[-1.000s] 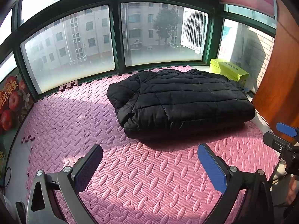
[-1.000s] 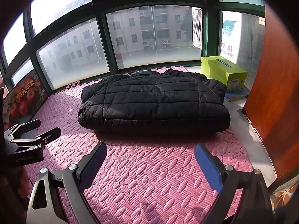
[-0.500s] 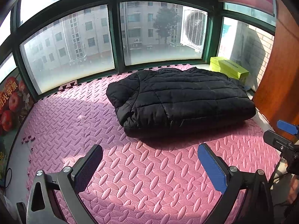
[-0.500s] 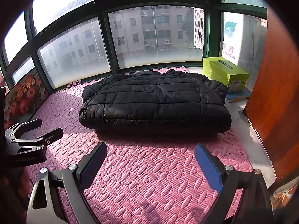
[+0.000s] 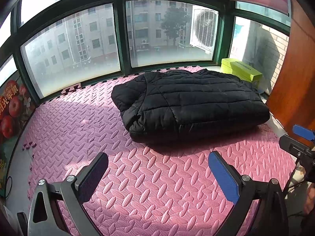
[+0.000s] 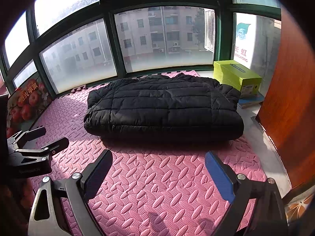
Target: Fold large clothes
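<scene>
A black quilted puffer jacket [image 5: 189, 102] [image 6: 163, 108] lies folded into a thick rectangular bundle on the pink foam mat [image 5: 82, 122] [image 6: 157, 186], near the bay window. My left gripper [image 5: 157, 167] hovers open over bare mat, well short of the jacket's near edge, with nothing between its fingers. My right gripper [image 6: 158, 166] is likewise open and empty, in front of the jacket's long near side. In the right wrist view the left gripper [image 6: 41, 137] shows at the left edge; in the left wrist view the right gripper [image 5: 297, 139] shows at the right edge.
A lime-green box [image 6: 236, 76] [image 5: 241, 71] stands at the back right behind the jacket, beside a flat blue item [image 6: 250, 100]. A wooden panel [image 6: 289, 106] closes off the right side. An apple-printed carton [image 6: 25, 102] leans at the left. Green-framed windows ring the mat.
Both views have shifted only slightly; the jacket sits a touch farther from each gripper. Both grippers have stayed open and empty.
</scene>
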